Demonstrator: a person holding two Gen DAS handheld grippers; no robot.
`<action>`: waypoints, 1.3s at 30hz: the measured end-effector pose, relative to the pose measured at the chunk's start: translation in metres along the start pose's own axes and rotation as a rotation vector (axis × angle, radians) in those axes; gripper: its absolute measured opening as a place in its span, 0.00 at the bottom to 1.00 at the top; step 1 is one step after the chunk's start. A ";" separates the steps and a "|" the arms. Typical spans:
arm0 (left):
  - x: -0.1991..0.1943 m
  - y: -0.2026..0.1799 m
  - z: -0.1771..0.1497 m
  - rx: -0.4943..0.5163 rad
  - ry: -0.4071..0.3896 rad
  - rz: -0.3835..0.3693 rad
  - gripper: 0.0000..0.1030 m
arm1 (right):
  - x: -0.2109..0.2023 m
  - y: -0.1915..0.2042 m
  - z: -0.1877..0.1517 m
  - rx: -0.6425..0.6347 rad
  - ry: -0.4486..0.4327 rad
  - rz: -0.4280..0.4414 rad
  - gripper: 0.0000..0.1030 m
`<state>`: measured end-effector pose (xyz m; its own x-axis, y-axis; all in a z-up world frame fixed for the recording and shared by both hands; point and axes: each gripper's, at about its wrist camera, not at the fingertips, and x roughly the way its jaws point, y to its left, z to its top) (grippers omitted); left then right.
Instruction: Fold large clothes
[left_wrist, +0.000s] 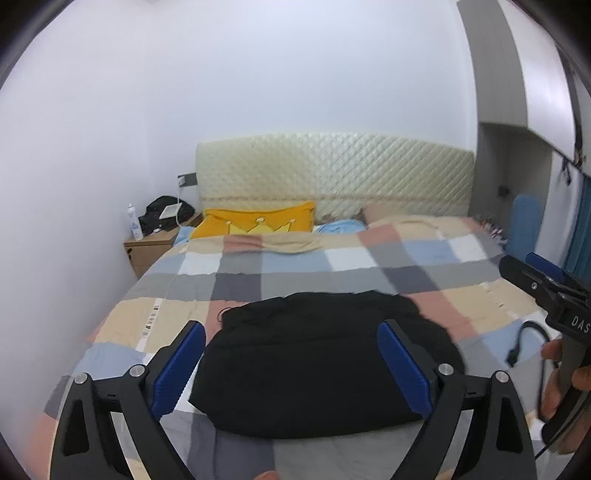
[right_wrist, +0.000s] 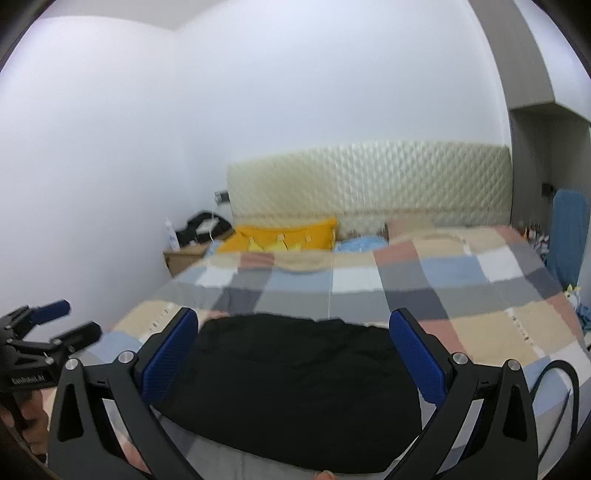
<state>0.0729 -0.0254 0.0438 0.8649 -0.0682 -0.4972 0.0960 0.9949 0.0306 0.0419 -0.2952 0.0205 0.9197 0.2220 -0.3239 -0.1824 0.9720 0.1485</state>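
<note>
A black garment (left_wrist: 317, 354) lies folded into a compact bundle on the checked bedspread (left_wrist: 369, 266), near the foot of the bed. It also shows in the right wrist view (right_wrist: 295, 387). My left gripper (left_wrist: 291, 332) is open and empty, held above the garment's near edge. My right gripper (right_wrist: 293, 325) is open and empty, also above the garment. The right gripper shows at the right edge of the left wrist view (left_wrist: 532, 273), and the left gripper at the left edge of the right wrist view (right_wrist: 70, 319). Neither touches the cloth.
A yellow pillow (left_wrist: 258, 223) and a blue pillow (left_wrist: 340, 226) lie by the quilted headboard (left_wrist: 332, 173). A wooden nightstand (left_wrist: 151, 251) with a bottle and black bag stands at the left. A black cable (left_wrist: 524, 339) lies on the bed's right side. A blue chair (right_wrist: 567, 236) stands right.
</note>
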 end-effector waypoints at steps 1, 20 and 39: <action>-0.008 0.000 0.000 -0.012 -0.005 0.004 0.94 | -0.009 0.002 0.001 0.002 -0.011 0.004 1.00; -0.019 -0.002 -0.051 -0.083 0.133 0.045 0.94 | -0.062 0.031 -0.036 -0.014 0.024 0.014 1.00; -0.004 -0.002 -0.065 -0.086 0.228 0.067 0.94 | -0.045 0.023 -0.079 -0.009 0.200 -0.061 1.00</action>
<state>0.0372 -0.0226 -0.0101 0.7336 0.0068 -0.6795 -0.0084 1.0000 0.0009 -0.0306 -0.2771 -0.0352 0.8421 0.1724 -0.5110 -0.1319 0.9846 0.1147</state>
